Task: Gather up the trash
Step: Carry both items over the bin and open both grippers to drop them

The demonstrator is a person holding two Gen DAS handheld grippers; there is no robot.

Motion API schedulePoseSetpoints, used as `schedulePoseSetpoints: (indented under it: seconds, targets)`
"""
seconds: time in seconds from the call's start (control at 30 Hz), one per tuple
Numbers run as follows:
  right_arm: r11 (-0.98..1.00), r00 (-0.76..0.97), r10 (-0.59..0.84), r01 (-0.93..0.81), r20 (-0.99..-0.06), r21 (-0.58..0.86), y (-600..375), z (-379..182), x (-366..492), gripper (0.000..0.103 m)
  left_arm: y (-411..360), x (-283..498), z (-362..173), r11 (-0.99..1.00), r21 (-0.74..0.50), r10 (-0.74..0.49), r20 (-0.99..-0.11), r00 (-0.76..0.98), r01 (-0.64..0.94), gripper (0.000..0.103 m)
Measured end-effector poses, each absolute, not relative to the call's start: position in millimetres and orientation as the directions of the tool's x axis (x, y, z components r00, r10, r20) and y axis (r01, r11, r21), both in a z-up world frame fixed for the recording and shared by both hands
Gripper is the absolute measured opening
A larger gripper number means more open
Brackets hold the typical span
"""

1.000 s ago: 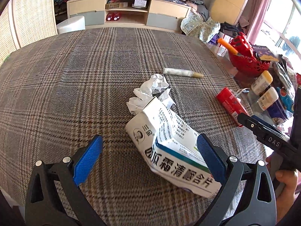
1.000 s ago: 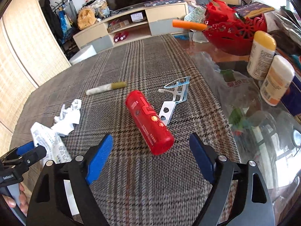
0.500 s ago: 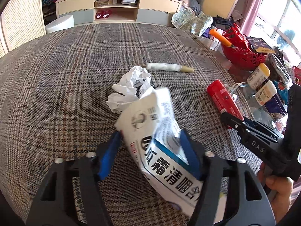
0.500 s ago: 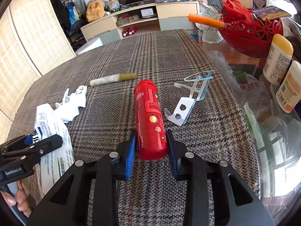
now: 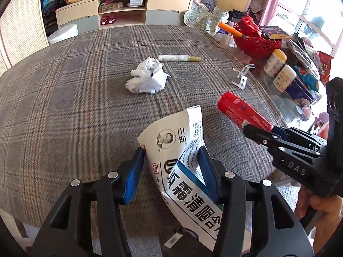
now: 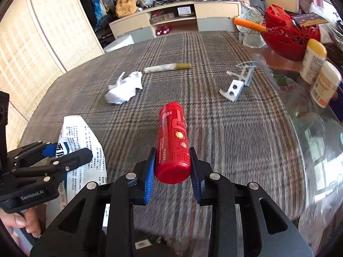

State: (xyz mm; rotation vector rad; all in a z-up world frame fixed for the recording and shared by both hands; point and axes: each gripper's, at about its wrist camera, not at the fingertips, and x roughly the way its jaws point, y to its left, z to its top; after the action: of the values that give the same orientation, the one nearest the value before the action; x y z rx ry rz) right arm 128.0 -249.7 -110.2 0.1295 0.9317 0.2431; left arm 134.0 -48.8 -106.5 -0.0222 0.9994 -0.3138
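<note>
My left gripper (image 5: 170, 171) is shut on a crushed white medicine box (image 5: 180, 156) with black Chinese print, held above the plaid table near its front edge. It also shows in the right wrist view (image 6: 81, 137). My right gripper (image 6: 172, 169) is shut on a red cylindrical can (image 6: 173, 143), lifted off the cloth; the can also shows in the left wrist view (image 5: 242, 111). A crumpled white paper (image 5: 148, 79) and a white stick with an olive tip (image 5: 179, 58) lie further back on the table.
A white-blue plastic bracket (image 6: 240, 81) lies right of centre. A red basket (image 6: 287, 36) and two yellow-capped bottles (image 6: 319, 72) stand on the glass at the right. The plaid tablecloth (image 5: 75, 98) covers the table. A TV cabinet (image 5: 124, 12) stands behind.
Both grippers closed from open: left on the medicine box, right on the red can. Both have since lifted their loads and pulled back toward the table's front edge.
</note>
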Motion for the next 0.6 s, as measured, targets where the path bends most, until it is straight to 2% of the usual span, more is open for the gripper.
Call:
schedulePoseSetpoints:
  seconds: [0.33, 0.6]
  targets:
    - [0.982, 0.607, 0.191, -0.123, -0.771, 0.147, -248.8, -79.6, 26.1, 0.03, -39.5, 40.0, -89.4, 0.944, -0.182, -0.305, -0.797, 0.521, 0.274, 0.048]
    - [0.974, 0.566, 0.226, -0.119, -0.792, 0.193, -252.7, -86.2, -37.6, 0.03, -43.0, -19.6, -101.3, 0.942, -0.16, -0.301, -0.788, 0.536, 0.294, 0.047]
